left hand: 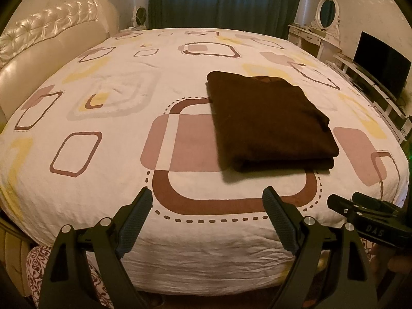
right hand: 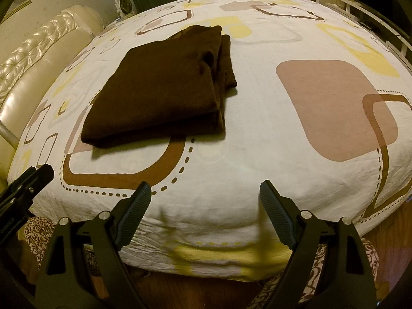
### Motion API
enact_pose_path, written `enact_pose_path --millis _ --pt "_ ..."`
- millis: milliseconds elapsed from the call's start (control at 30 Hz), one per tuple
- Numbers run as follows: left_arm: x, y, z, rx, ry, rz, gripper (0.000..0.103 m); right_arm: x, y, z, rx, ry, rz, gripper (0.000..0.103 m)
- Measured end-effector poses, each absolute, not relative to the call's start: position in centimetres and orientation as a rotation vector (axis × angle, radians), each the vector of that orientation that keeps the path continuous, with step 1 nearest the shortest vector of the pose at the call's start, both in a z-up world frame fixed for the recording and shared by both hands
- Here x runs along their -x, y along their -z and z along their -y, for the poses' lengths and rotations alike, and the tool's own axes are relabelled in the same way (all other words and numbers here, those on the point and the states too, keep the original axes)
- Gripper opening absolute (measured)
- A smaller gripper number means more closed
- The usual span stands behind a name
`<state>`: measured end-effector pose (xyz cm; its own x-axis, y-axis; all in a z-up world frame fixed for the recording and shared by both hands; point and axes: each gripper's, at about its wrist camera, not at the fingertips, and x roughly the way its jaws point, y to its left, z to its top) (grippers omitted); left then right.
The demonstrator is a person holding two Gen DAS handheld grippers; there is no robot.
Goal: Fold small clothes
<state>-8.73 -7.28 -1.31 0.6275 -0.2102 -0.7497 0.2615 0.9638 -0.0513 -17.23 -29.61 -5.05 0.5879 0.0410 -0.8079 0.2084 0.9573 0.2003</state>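
A dark brown garment (left hand: 270, 123) lies folded into a flat rectangle on the bed, right of centre in the left wrist view. In the right wrist view the garment (right hand: 159, 87) lies at upper left, with layered edges on its right side. My left gripper (left hand: 207, 198) is open and empty, held over the bed's near edge, short of the garment. My right gripper (right hand: 204, 193) is open and empty, also at the near edge, to the right of the garment. The right gripper's tip (left hand: 360, 206) shows at the lower right of the left wrist view.
The bed (left hand: 103, 206) has a white cover with brown, pink and yellow square prints. A cream tufted headboard (left hand: 46, 43) stands on the left. A dressing table with an oval mirror (left hand: 327, 13) and a dark TV (left hand: 381, 61) stand at the right. Dark curtains (left hand: 224, 0) hang behind.
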Motion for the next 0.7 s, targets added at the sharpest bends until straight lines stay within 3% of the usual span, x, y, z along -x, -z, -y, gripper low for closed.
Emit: enact_pose_path --millis 433,567,700 --pt "8.9 -1.8 8.0 -0.057 0.349 -0.745 0.087 17.2 5.4 29.7 -0.306 0.091 -0.951 0.086" --pt "4.9 -3.9 6.7 0.004 0.317 -0.709 0.087 16.6 4.7 30.4 -0.340 0.061 -0.944 0.086" --pt "-3.5 -3.9 4.7 0.042 0.218 -0.782 0.087 13.7 2.0 33.5 -0.369 0.058 -0.871 0.088"
